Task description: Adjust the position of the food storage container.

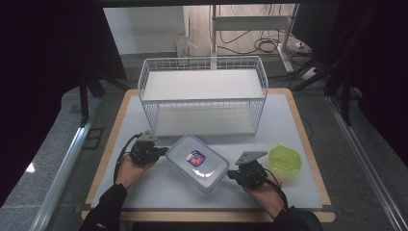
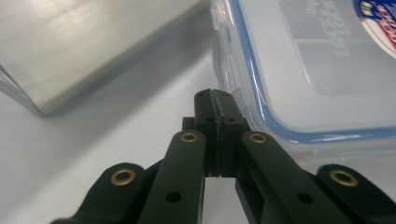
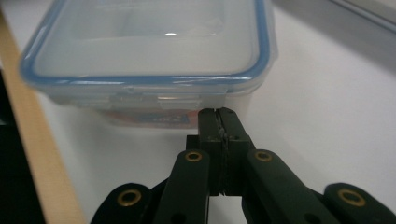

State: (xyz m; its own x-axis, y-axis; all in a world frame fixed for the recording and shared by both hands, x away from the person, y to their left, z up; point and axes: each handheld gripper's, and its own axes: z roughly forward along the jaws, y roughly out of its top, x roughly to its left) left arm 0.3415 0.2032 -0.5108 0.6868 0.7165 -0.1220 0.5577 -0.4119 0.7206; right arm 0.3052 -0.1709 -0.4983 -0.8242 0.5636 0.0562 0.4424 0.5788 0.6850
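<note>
Left gripper [image 1: 161,150] and right gripper [image 1: 232,174]: both sitting with jaws pressed together, holding nothing, tips flanking opposite ends of the container, likely bracing to push or steady it.
Clear lidded container [image 1: 197,162]: lying mid-table between them, blue seal clipped down.
Green lid [image 1: 285,159]: resting just right.
Wire basket [image 1: 202,94]: standing farthest back, apparently awaiting the container.

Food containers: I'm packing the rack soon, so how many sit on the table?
2. A clear lidded container with blue seal lies front centre between both grippers; a small green container sits right of it. None appears hidden.
</note>
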